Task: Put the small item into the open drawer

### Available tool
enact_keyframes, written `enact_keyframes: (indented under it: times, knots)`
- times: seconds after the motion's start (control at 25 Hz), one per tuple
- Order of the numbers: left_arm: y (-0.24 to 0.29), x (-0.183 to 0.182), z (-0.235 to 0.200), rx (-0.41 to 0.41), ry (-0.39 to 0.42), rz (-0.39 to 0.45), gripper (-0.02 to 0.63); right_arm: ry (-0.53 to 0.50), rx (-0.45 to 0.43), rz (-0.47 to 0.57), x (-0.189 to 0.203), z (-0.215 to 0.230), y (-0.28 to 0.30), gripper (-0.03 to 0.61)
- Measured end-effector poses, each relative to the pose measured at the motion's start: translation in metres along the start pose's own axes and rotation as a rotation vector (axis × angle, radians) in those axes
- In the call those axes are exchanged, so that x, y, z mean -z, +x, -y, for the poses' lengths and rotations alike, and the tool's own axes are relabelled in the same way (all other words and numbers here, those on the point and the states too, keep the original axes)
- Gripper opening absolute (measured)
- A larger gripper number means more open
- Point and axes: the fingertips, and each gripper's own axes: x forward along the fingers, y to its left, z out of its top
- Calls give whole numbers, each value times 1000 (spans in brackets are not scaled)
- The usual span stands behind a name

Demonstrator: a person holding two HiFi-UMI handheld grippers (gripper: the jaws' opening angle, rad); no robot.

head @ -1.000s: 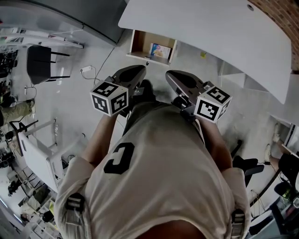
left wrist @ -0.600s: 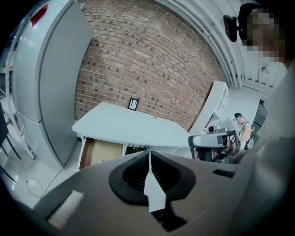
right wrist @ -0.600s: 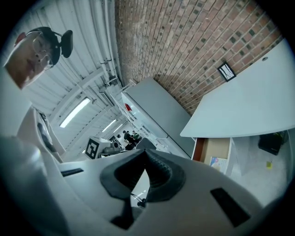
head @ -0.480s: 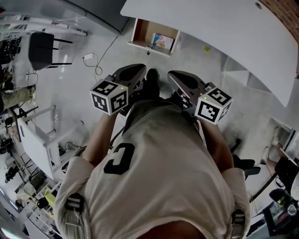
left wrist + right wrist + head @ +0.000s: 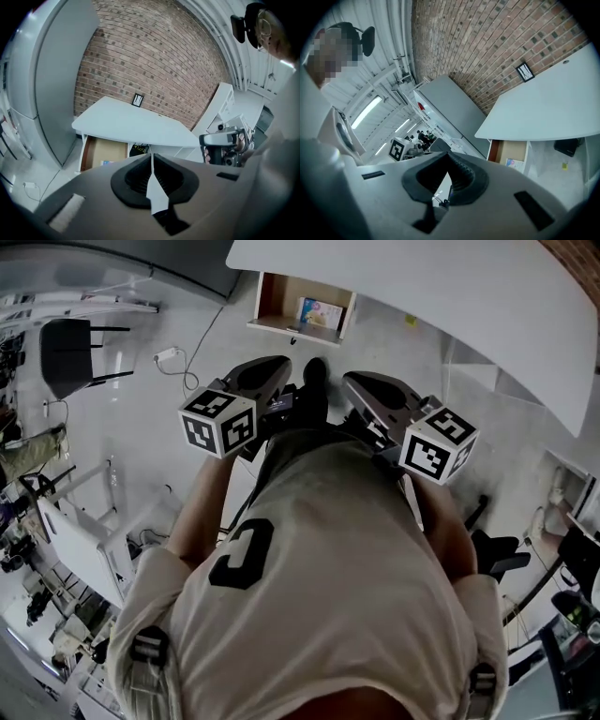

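Observation:
Under the white desk point(image 5: 422, 296) an open wooden drawer point(image 5: 281, 306) holds a small colourful item point(image 5: 322, 312). The drawer point(image 5: 105, 152) and the item point(image 5: 108, 162) also show in the left gripper view, and the same drawer point(image 5: 513, 152) and item point(image 5: 513, 163) in the right gripper view. My left gripper point(image 5: 284, 365) and right gripper point(image 5: 349, 381) hang side by side in front of the person's chest, well short of the drawer. The left gripper point(image 5: 151, 153) has its tips together and holds nothing. The right gripper point(image 5: 449, 154) is shut and empty.
A black chair point(image 5: 70, 348) stands at the left, with a white power strip and cable point(image 5: 167, 355) on the pale floor beside it. A white rack point(image 5: 80, 540) is at the lower left. A dark shoe point(image 5: 314, 371) shows between the grippers. A brick wall point(image 5: 150, 61) rises behind the desk.
Both grippers have sunk a little in front of the body. The dark shoe has come forward between them. The jaws look the same.

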Motion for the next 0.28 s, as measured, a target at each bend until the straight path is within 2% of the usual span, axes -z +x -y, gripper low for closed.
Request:
enact_keyframes:
  times: [0.28]
  knots:
    - [16, -23, -59, 35, -6, -33, 15, -8, 55, -32, -24, 20, 56, 3]
